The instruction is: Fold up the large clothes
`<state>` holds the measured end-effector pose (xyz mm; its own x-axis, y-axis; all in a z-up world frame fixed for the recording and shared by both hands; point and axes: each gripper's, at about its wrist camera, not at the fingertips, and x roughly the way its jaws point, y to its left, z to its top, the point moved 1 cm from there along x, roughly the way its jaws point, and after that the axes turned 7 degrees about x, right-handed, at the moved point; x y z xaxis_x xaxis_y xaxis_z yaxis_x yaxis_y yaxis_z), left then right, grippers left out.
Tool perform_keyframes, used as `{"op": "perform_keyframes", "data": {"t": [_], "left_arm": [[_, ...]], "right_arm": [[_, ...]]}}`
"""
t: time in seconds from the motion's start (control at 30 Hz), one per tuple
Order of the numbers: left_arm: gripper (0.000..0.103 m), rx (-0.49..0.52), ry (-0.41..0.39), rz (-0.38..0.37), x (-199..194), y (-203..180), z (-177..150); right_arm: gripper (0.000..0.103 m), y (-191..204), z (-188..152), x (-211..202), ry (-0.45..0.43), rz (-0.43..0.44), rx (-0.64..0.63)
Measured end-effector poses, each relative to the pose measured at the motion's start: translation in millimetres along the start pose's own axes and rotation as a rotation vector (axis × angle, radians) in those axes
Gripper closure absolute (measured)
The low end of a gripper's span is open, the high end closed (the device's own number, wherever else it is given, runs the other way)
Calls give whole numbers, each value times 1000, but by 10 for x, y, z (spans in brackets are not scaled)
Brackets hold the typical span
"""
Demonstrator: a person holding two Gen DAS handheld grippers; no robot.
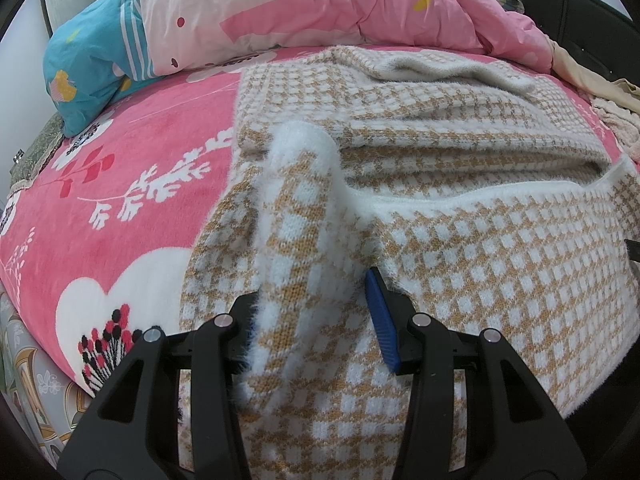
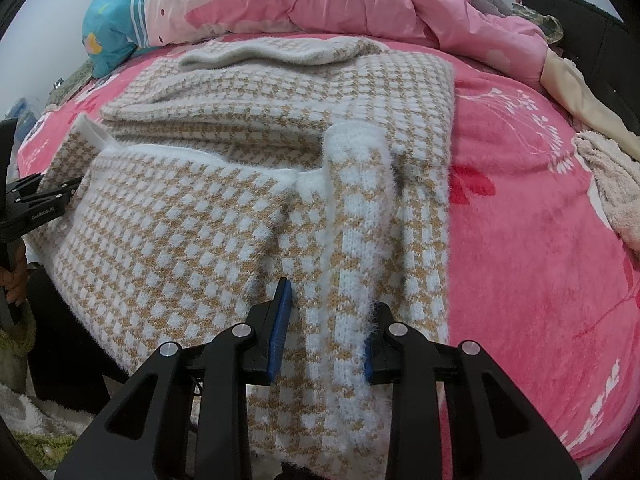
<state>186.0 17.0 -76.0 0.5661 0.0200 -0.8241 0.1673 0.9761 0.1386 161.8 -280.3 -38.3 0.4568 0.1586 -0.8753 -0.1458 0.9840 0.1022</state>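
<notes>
Now, left claw (image 1: pixel 316 320): gripping a raised ridge of the sweater (image 1: pixel 460 240), blue pads pressing on the knit from both sides at the sweater's near hem.
Right claw (image 2: pixel 326 330): clamping a bunched strip of the same sweater, fluffy white trim spilling over its right pad, also at the near hem.
Sweater: lying across the bed (image 2: pixel 540 240), tan and white check, its near part hanging over the bed's edge; a white fuzzy band is running across its middle, and a folded layer is sitting beyond that band.
Blanket (image 1: pixel 120 200): pink with white flowers, spreading out on both sides of the sweater.
Towel (image 2: pixel 616 192): pale, bunching up to the sweater's right.
Duvet (image 1: pixel 320 4): pink and teal, piling up beyond the sweater's far edge.
</notes>
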Motion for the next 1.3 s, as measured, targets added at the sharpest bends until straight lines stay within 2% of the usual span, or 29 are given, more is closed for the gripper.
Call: {"op": "perform_keyframes", "data": {"t": [0.2, 0.4, 0.47, 0.6, 1.03, 1.13, 1.3], "left_arm": [[59, -1, 0, -1, -6, -13, -13], [59, -1, 0, -2, -5, -11, -13], [59, 0, 0, 0, -3, -5, -6], [59, -1, 0, -1, -2, 0, -8], [59, -4, -3, 1, -9, -4, -18], [61, -4, -10, 0, -20, -5, -14], [73, 27, -23, 24, -54, -52, 12]], "right_arm": [[74, -5, 4, 2, 0, -5, 2], [74, 64, -15, -25, -13, -50, -29], [76, 103, -29, -46, -22, -73, -50], [90, 142, -31, -103, -44, -136, -73], [91, 122, 7, -57, -43, -149, -56], [91, 113, 23, -50, -46, -141, -43], [91, 112, 9, -54, -61, -149, -33]]}}
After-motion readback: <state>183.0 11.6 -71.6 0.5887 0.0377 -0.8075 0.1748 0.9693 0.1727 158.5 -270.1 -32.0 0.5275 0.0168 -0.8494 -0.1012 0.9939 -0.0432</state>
